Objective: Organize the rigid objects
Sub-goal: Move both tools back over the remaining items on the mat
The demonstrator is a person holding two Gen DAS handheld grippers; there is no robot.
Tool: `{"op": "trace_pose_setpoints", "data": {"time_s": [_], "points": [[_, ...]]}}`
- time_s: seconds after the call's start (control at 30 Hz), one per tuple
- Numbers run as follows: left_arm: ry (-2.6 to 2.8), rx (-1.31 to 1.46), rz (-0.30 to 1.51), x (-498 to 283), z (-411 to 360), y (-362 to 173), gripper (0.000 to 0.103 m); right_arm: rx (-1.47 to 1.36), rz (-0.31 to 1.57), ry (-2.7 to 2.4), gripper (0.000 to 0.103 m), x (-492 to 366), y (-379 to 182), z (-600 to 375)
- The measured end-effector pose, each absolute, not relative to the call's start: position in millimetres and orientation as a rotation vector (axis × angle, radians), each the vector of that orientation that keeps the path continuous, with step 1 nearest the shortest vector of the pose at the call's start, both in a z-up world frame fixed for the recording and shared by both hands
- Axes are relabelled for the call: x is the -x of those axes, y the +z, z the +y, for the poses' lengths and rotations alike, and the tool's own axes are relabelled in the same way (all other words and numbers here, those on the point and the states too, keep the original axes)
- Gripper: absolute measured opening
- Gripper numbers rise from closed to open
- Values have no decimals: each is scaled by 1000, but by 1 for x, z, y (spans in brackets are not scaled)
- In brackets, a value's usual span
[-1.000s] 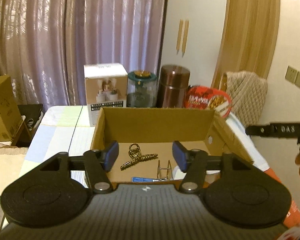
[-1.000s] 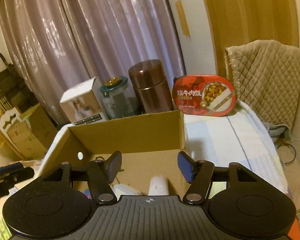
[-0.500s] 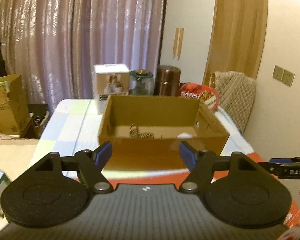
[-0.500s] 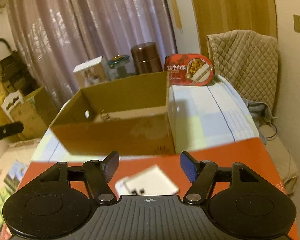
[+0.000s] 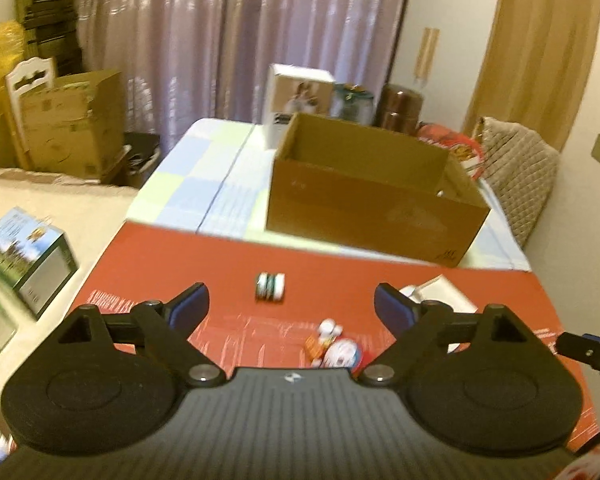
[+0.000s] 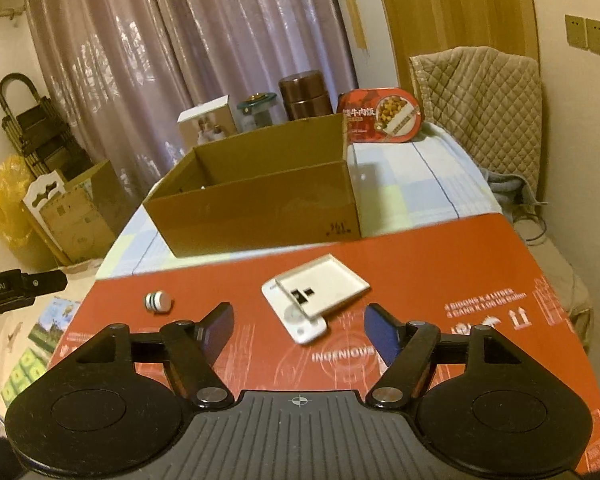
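An open cardboard box (image 5: 374, 196) (image 6: 260, 204) stands on the checked cloth beyond a red board (image 5: 228, 256) (image 6: 460, 256). On the board lie a small stack of round discs (image 5: 271, 287) (image 6: 158, 301), a white flat device (image 6: 314, 300) (image 5: 436, 294) and a small colourful figure (image 5: 332, 346). My left gripper (image 5: 291, 308) is open and empty above the board, near the figure. My right gripper (image 6: 300, 330) is open and empty just short of the white device.
Behind the box stand a white carton (image 6: 208, 122), a glass jar (image 6: 256, 110), a brown canister (image 6: 304, 94) and a red food tray (image 6: 382, 118). A quilted chair (image 6: 480, 100) is at the right. Cardboard boxes (image 5: 72, 120) sit on the floor at the left.
Both grippers have pulled back from over the box to above the red board. The discs, white device and figure have come into view. Both stay open.
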State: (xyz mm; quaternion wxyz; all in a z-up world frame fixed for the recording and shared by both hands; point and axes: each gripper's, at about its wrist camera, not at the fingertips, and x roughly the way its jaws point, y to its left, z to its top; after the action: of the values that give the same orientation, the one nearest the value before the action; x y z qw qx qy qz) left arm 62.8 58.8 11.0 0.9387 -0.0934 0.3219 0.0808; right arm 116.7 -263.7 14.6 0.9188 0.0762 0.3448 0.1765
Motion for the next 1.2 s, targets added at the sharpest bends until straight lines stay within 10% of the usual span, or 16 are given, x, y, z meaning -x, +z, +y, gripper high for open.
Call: {"op": "trace_pose_setpoints", "data": {"time_s": [1.2], "points": [[167,142,724,-65,4,-58,88,-155,800,311,72,-109,-16,-293]]}}
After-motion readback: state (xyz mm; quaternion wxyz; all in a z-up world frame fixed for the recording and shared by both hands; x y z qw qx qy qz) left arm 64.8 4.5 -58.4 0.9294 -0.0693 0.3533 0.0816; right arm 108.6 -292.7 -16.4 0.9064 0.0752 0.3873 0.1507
